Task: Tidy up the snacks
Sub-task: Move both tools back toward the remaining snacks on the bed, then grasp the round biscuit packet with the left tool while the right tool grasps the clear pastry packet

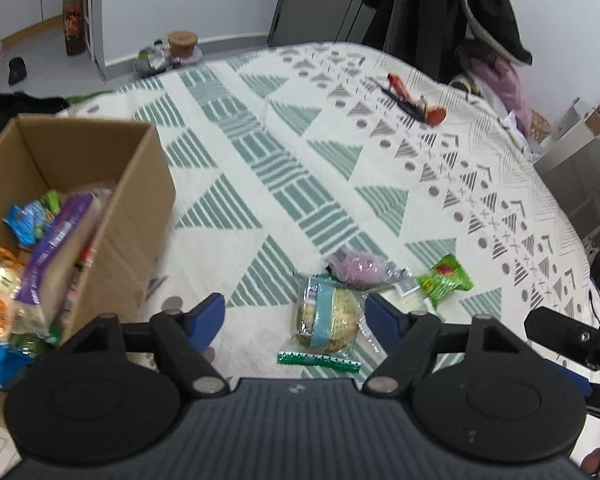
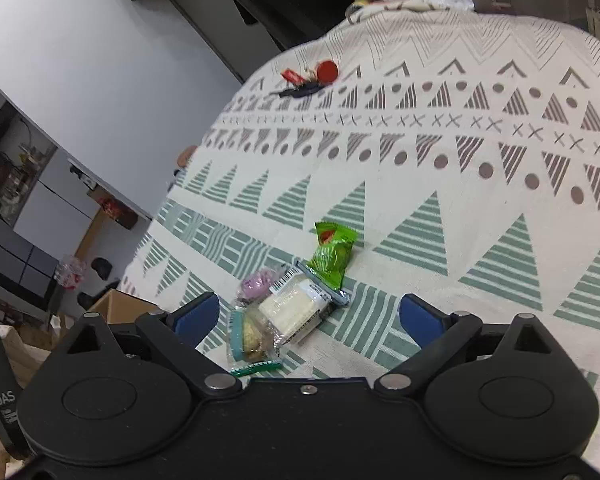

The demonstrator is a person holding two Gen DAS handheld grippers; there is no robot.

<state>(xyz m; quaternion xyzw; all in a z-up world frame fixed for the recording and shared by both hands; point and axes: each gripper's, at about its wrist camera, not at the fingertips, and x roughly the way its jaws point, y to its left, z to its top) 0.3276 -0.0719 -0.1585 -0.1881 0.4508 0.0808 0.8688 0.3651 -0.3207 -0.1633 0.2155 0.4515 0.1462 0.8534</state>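
Note:
A cardboard box [image 1: 140, 184] stands at the left of the patterned bed cover and holds several snack packets [image 1: 40, 240]. A small pile of snacks lies on the cover: a round biscuit pack [image 1: 326, 316], a pink packet [image 1: 360, 266], a green packet [image 1: 446, 280], a white wrapped pack [image 2: 296, 308] and a thin green strip [image 1: 320, 360]. My left gripper [image 1: 296, 320] is open and empty, its jaws either side of the biscuit pack. My right gripper [image 2: 308, 318] is open and empty, just short of the pile; the green packet [image 2: 332, 252] lies beyond it.
Keys with red tags [image 1: 416, 100] lie at the far side of the bed. Dark coats [image 1: 460, 12] hang behind the bed. A jar [image 1: 182, 44] and bags sit on the floor at the left. Shelves [image 1: 580, 176] stand at the right.

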